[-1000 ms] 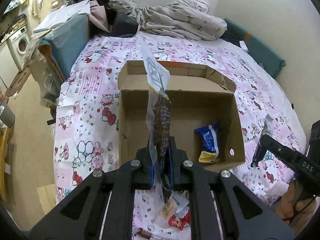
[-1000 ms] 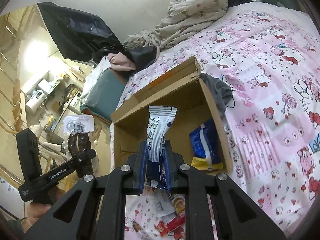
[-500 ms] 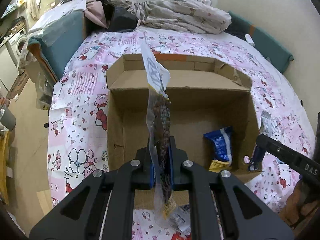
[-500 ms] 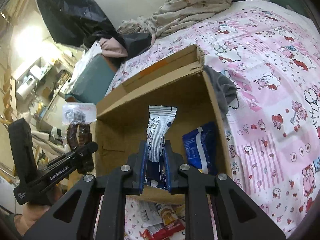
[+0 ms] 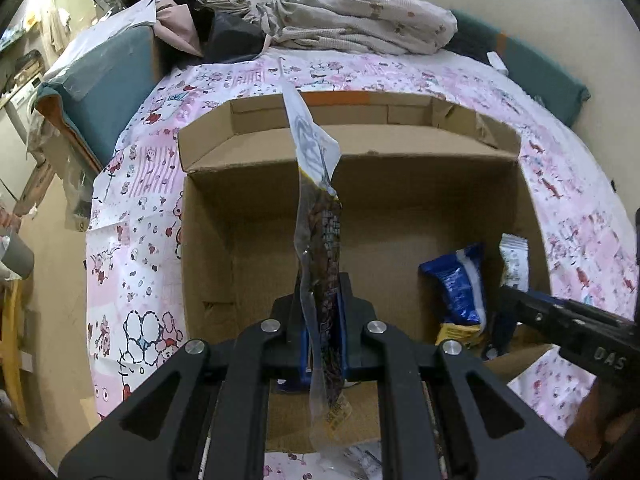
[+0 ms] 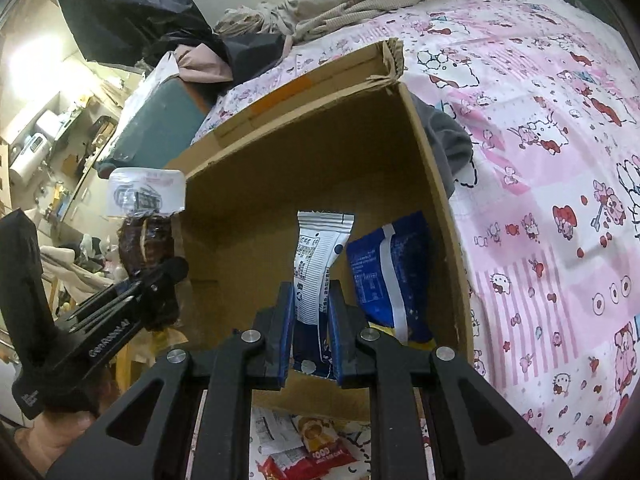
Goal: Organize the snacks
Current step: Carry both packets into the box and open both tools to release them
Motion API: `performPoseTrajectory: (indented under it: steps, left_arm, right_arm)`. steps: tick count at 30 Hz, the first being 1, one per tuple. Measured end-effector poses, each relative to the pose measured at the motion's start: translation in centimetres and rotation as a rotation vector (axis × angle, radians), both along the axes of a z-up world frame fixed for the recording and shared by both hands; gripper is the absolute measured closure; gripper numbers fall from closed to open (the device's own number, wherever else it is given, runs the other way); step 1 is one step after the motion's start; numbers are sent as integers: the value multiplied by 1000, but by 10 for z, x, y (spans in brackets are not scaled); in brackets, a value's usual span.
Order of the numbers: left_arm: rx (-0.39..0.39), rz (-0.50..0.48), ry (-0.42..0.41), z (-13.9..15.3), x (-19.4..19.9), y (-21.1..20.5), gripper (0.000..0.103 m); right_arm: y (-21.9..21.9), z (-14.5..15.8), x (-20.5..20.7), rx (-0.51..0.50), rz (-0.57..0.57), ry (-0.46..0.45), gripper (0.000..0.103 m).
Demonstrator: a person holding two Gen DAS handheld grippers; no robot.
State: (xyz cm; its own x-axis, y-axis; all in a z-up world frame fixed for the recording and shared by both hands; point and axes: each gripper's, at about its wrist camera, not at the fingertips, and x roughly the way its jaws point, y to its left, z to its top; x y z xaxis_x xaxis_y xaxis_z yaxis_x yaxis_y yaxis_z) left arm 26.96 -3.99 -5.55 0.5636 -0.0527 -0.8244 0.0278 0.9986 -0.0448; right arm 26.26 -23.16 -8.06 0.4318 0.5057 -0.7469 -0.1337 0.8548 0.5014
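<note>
**Two snacks held over the box, one already inside**

A cardboard box (image 5: 400, 184) is seen standing open on a bed covered by a pink cartoon-print sheet (image 6: 560, 160). One snack, a blue packet (image 6: 394, 272), is already lodged inside, leaning against the box's right wall. The left tool (image 5: 322, 336) is pinched shut on a long clear bag (image 5: 320, 248) of dark contents with a white header, held upright above the near-left part of the box. The right tool (image 6: 310, 330) is pressed onto a white-and-blue wrapper (image 6: 316, 260), held upright just beside the blue packet, over the box's near-right corner. In the left view the same wrapper (image 5: 514, 256) and right tool (image 5: 504, 320) are seen at the box's right edge; in the right view the clear bag (image 6: 146, 216) and the left tool (image 6: 160, 280) are seen at the box's left wall.

Neither held snack has been released, so the work is judged to be at an early-to-middle stage: one item is packed and two are poised for deposit. More is left outside: a red pack (image 6: 308, 462) and loose wrappers (image 6: 276, 432) are seen on the sheet in front of the box, not yet collected. How many further snacks lie out of view cannot be told
</note>
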Motion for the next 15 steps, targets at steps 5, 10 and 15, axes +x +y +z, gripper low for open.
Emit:
performPoseTrajectory:
  steps: [5,10,15]
  left_arm:
    - [-25,16,9,-6,3,3,94]
    - [-42,28,20,-7,4,5,94]
    - [-71,6,37,-8,4,4,93]
  right_arm:
    - [2,0,0,3,-2,3,86]
    - [0,-4,2,6,-7,21,85]
    - [2,-4,4,-2,-13,24,82]
